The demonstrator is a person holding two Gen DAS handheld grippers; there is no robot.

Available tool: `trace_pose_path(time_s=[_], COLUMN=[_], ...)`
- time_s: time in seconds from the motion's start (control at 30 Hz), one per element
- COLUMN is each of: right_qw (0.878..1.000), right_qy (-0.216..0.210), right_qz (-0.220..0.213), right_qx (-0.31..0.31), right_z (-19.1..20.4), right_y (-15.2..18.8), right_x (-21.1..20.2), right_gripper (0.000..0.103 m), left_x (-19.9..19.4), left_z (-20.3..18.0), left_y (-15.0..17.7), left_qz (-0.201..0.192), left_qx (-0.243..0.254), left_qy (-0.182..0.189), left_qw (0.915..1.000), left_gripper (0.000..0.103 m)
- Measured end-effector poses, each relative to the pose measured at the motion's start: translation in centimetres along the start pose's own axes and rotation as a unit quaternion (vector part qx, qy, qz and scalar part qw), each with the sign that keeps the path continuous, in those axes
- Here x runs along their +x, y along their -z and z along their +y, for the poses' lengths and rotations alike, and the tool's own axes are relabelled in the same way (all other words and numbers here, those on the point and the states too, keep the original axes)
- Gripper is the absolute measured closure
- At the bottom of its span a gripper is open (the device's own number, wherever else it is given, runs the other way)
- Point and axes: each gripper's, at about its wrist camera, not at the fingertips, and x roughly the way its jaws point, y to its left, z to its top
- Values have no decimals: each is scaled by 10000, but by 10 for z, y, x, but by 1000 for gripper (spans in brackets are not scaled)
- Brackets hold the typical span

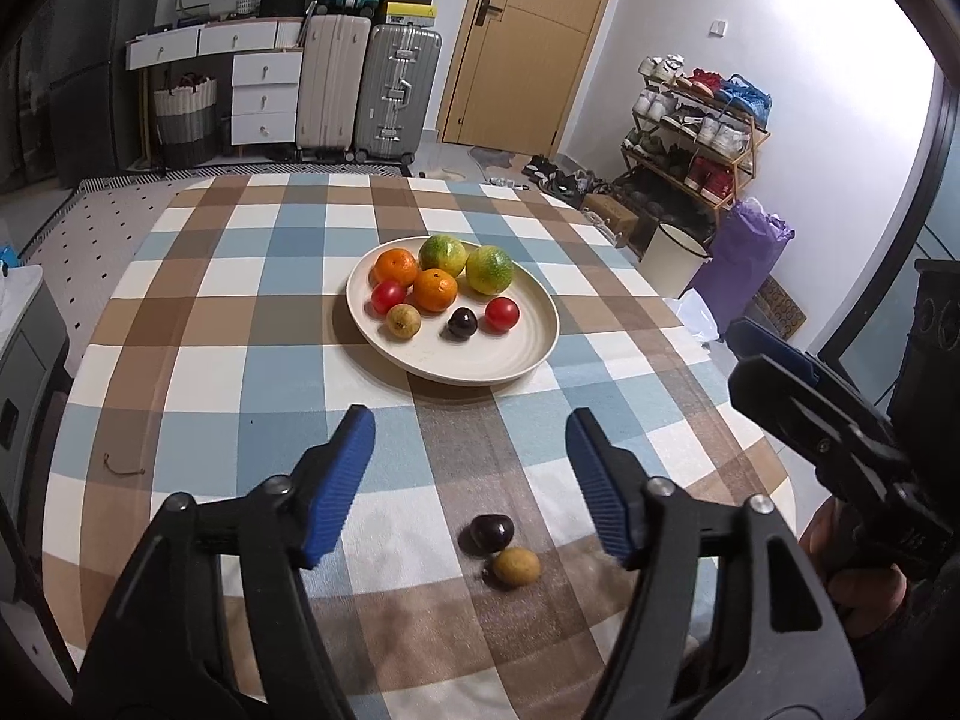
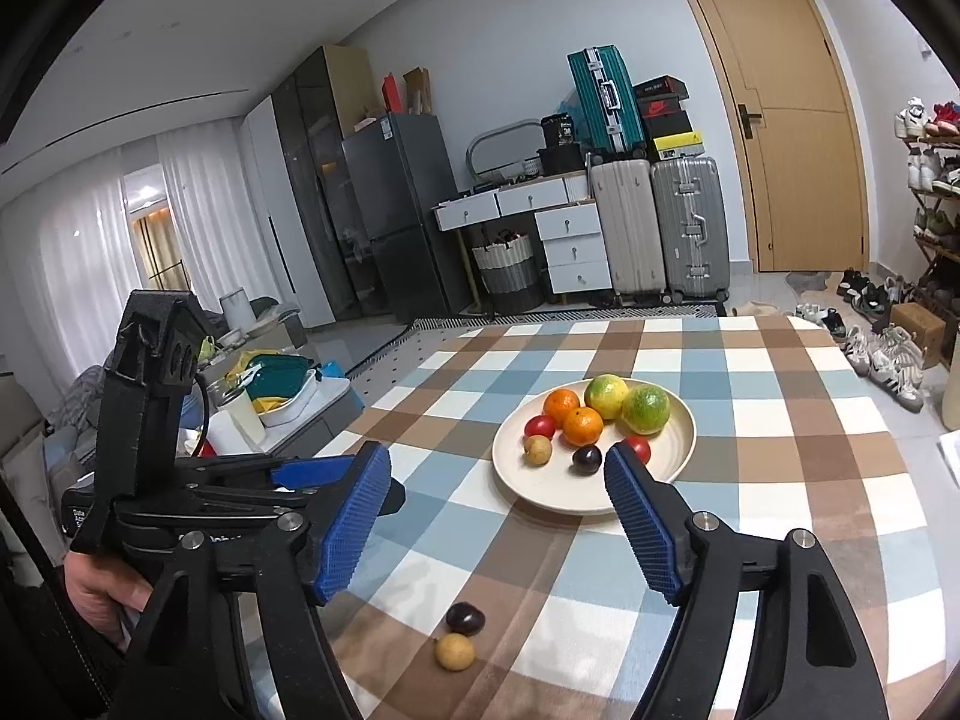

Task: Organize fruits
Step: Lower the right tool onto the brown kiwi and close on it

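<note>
Left wrist view is showing the left hand-held gripper (image 1: 470, 420) hanging wide open over the checked counter (image 1: 198, 360), gripping nothing, with its blue fingers (image 1: 339, 480) spreading to either side of two loose fruits. Those two, a dark plum (image 1: 491, 533) and a small yellow-brown fruit (image 1: 516, 566), are lying on the counter well short of the plate (image 1: 528, 354), touching or nearly touching each other, the plum sitting on the side nearer the plate. The plate is holding two oranges (image 1: 435, 289), two green-yellow citrus (image 1: 489, 269), two red tomatoes (image 1: 501, 313), another plum (image 1: 462, 322) and another yellow-brown fruit (image 1: 402, 320). The right hand-held gripper (image 1: 774, 366) is showing at the edge of this view, off to the right of the plate, and its opening cannot be judged here. In the right wrist view the right hand-held gripper (image 2: 498, 465) is hanging open too, empty, its fingers (image 2: 642, 522) framing the near rim of the plate (image 2: 540, 495), while the loose plum (image 2: 465, 618) and yellow-brown fruit (image 2: 455, 651) are resting on the counter (image 2: 780, 438) nearer the camera than the plate.
</note>
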Motion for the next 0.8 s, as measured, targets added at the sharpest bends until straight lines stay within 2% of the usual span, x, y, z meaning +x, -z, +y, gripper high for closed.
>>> trace_pose_path(time_s=[0.07, 0.17, 0.33, 0.5, 0.8], right_qw=[10000, 10000, 9999, 9997, 9986], right_qy=[-20, -49, -72, -102, -131], right_qz=[2, 23, 85, 209, 514], right_qx=[7, -9, -59, -71, -38], right_z=[1, 4, 10, 14, 16], right_y=[3, 7, 16, 25, 47], right_x=[-3, -9, -14, -15, -6], right_gripper=[24, 24, 24, 24, 24], left_x=[-1, -7, -15, -18, -17], left_z=[-1, 0, 6, 12, 27], left_y=[2, 7, 15, 27, 43], left_qz=[16, -35, -68, -75, -42], left_qx=[3, -63, -170, -291, -450], left_qy=[7, -29, -62, -166, -193], left_qw=[10000, 10000, 9998, 9994, 9988], left_gripper=[34, 20, 18, 2, 1])
